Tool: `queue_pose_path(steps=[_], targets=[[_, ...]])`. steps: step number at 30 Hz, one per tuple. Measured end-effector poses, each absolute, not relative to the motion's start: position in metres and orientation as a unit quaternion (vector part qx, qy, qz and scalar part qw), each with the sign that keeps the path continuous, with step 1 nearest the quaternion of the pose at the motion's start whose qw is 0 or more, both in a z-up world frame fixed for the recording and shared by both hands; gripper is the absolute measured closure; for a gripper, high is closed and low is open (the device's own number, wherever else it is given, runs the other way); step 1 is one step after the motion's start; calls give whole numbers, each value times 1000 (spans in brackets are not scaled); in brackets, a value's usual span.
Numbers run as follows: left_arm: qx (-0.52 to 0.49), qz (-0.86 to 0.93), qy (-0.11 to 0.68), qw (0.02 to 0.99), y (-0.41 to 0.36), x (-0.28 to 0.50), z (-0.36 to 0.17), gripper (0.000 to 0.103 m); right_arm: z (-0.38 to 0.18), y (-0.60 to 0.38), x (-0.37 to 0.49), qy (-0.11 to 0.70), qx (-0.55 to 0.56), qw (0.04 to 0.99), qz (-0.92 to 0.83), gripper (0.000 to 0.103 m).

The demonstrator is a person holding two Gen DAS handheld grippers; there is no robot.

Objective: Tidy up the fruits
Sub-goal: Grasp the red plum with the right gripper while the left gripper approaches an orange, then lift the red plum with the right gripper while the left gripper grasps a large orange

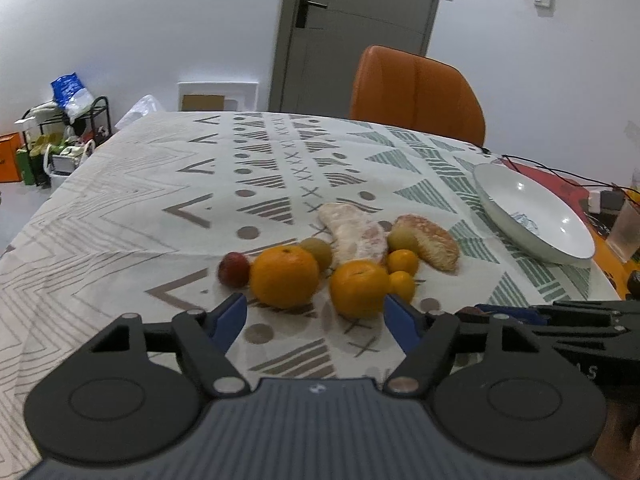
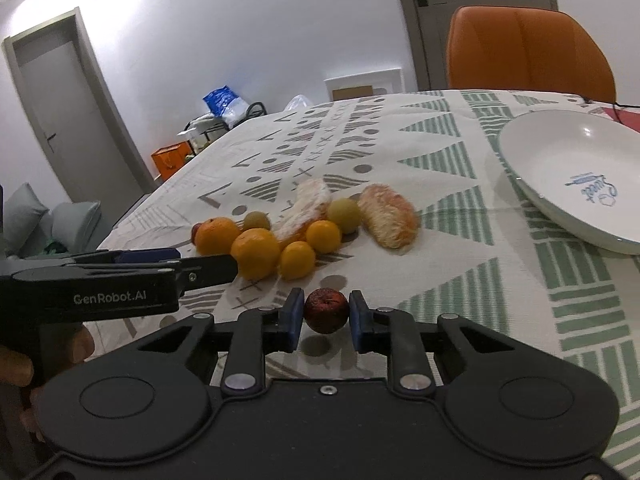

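Observation:
A heap of fruit lies mid-table: two big oranges (image 1: 285,276) (image 1: 359,288), two small oranges (image 1: 402,261), two green fruits (image 1: 318,250), a small red fruit (image 1: 234,269) and two pale peeled pieces (image 1: 354,232). My left gripper (image 1: 316,316) is open just short of the heap, its blue fingers (image 1: 230,320) wide apart with only cloth between them. The right finger comes close to the nearer big orange. My right gripper (image 2: 326,314) is shut on a dark red fruit (image 2: 326,310), held slightly above the cloth, nearer than the heap (image 2: 256,252).
A white plate (image 2: 560,168) sits tilted at the right of the table, with nothing on it. Behind the table stands an orange chair (image 1: 416,92). Cables and a glass (image 1: 624,232) lie at the far right edge. Patterned cloth (image 1: 120,220) covers the table.

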State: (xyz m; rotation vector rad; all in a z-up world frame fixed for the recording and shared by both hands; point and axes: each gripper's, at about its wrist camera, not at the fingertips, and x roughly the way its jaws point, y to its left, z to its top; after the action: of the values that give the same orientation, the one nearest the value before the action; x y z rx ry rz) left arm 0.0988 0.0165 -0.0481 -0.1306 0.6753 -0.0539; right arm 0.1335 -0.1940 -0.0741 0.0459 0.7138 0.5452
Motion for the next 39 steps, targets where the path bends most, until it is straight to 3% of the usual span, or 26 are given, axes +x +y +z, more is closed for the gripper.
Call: queue_pose_path(steps=[9,23,32,33,34,39], targets=[[-55,-44,333,940,-2,108,-48,30,-71,-213,137,341,36,905,250,81],[-48,-38,342,938,-18,119,-55,40,-60,-247,127,320,54,917,232,81],[-50,-30,337,940,-16,119,-58,54,-58,-255,123,313,63,920,228,81],[-51,-29,336,940,-16,118,-58,57,-58,-256,124,313,65,920,227,81],[-51,-27,335,940,-16,117,-57,67,-59,-256,123,313,66,920,227,81],[-49,-30,338,940,-17,112,-55,67,-59,-255,122,312,70,918,234,81]])
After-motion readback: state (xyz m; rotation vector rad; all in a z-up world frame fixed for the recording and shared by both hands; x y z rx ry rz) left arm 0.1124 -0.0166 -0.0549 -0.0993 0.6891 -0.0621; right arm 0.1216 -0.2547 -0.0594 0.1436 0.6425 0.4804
